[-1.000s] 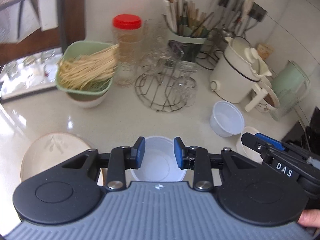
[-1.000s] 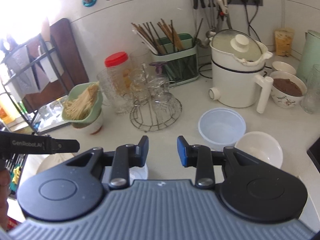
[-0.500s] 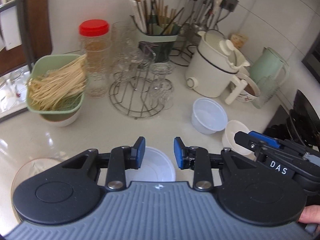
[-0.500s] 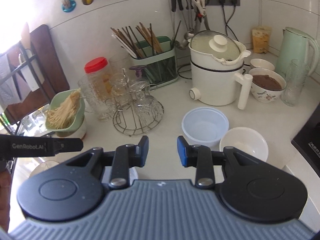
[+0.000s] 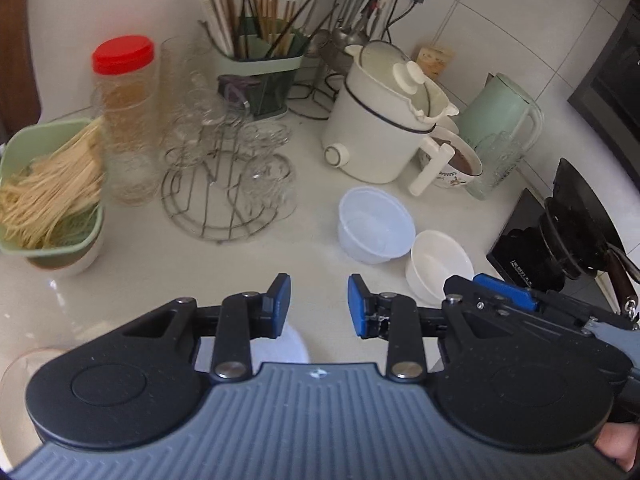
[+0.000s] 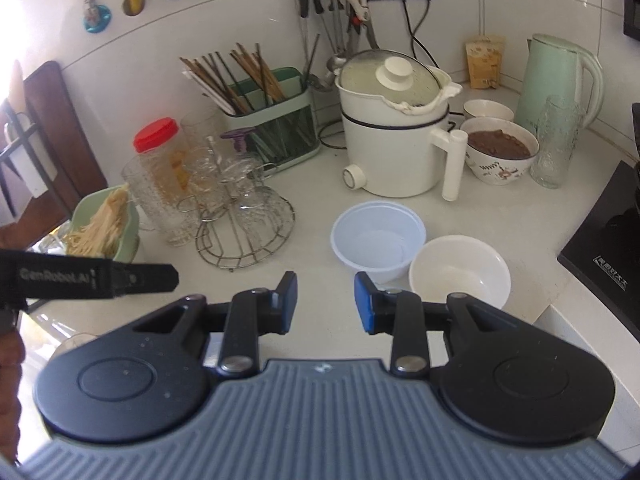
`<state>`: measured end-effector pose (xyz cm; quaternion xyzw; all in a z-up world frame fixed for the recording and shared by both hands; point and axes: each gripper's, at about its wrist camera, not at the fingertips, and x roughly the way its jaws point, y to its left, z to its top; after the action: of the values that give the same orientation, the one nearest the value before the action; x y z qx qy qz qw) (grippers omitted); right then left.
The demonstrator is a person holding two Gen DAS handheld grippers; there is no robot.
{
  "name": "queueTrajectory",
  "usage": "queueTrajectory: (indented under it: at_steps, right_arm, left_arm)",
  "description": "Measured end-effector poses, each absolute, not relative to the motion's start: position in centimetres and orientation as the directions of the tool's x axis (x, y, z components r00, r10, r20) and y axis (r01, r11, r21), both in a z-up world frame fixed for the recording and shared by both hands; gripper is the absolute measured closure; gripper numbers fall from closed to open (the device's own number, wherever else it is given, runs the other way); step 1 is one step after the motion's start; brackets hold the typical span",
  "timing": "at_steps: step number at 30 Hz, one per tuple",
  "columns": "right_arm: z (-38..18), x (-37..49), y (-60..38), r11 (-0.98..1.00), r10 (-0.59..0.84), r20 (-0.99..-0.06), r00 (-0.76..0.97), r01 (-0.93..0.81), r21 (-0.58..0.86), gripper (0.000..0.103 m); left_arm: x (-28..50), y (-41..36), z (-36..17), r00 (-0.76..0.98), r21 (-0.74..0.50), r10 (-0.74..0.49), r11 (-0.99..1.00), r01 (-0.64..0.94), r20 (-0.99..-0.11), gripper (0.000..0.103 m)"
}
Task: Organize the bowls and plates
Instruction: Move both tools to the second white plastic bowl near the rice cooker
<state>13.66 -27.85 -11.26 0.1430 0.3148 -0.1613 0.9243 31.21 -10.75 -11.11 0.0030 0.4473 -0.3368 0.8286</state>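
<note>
A clear plastic bowl and a white ceramic bowl stand side by side on the white counter; both also show in the right wrist view, the plastic bowl and the white bowl. A second plastic bowl lies mostly hidden under my left gripper, which is open and empty. A plate's rim shows at lower left. My right gripper is open and empty, just short of the two bowls.
A green basket of noodles, a red-lidded jar, a wire glass rack, a chopstick holder, a white cooker, a bowl of brown food, a kettle and a stove crowd the counter.
Both grippers have swung right and pulled back. The near plastic bowl has slid under the left gripper; the plastic and white bowls now sit nearer the centre.
</note>
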Motion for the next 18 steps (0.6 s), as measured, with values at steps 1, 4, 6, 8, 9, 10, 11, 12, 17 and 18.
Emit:
queueTrajectory:
  at_steps: [1,4,6,8,9,10,11,12,17,18]
  right_arm:
    - [-11.4,13.8,-28.3,0.905,-0.210,-0.632,0.746,0.393,0.163,0.069]
    - [-11.6,14.5,-29.7,0.901,-0.209,-0.636,0.743,0.399,0.171,0.069]
    - [-11.8,15.0,-30.6,0.906,-0.206,-0.640,0.740,0.392,0.162,0.069]
    - [-12.0,15.6,-31.5,0.909,-0.197,-0.646,0.738,0.384,0.162,0.069]
    - [-12.1,15.9,-32.0,0.909,-0.191,-0.650,0.735,0.383,0.165,0.069]
    - [-12.3,16.1,-32.5,0.908,-0.187,-0.654,0.733,0.382,0.169,0.069]
    - [-12.5,16.5,-33.1,0.908,-0.182,-0.656,0.732,0.381,0.174,0.069]
    - [-12.7,16.9,-33.5,0.908,-0.177,-0.660,0.730,0.380,0.177,0.069]
    - [-13.7,18.6,-35.5,0.907,-0.149,-0.693,0.706,0.377,0.189,0.069]
    - [-13.8,18.9,-35.8,0.908,-0.141,-0.698,0.702,0.373,0.192,0.069]
  left_arm:
    - [31.5,-11.3,-11.3,0.368,-0.298,-0.554,0.773,0.560,-0.747,0.067]
    - [31.9,-12.8,-11.8,0.371,-0.276,-0.537,0.778,0.564,-0.758,0.067]
    - [32.3,-13.6,-12.4,0.361,-0.276,-0.527,0.784,0.557,-0.769,0.067]
    - [33.0,-14.4,-13.2,0.344,-0.286,-0.516,0.793,0.538,-0.784,0.067]
    - [33.3,-14.9,-13.4,0.345,-0.279,-0.507,0.798,0.535,-0.790,0.067]
    - [33.5,-15.4,-13.6,0.350,-0.269,-0.500,0.801,0.535,-0.792,0.067]
    - [33.8,-15.8,-13.8,0.353,-0.263,-0.494,0.804,0.534,-0.794,0.067]
    - [34.2,-16.3,-14.1,0.353,-0.260,-0.487,0.809,0.528,-0.799,0.067]
    - [35.7,-18.4,-14.9,0.335,-0.260,-0.466,0.821,0.508,-0.819,0.067]
    - [36.0,-18.7,-15.0,0.327,-0.266,-0.467,0.821,0.505,-0.821,0.067]
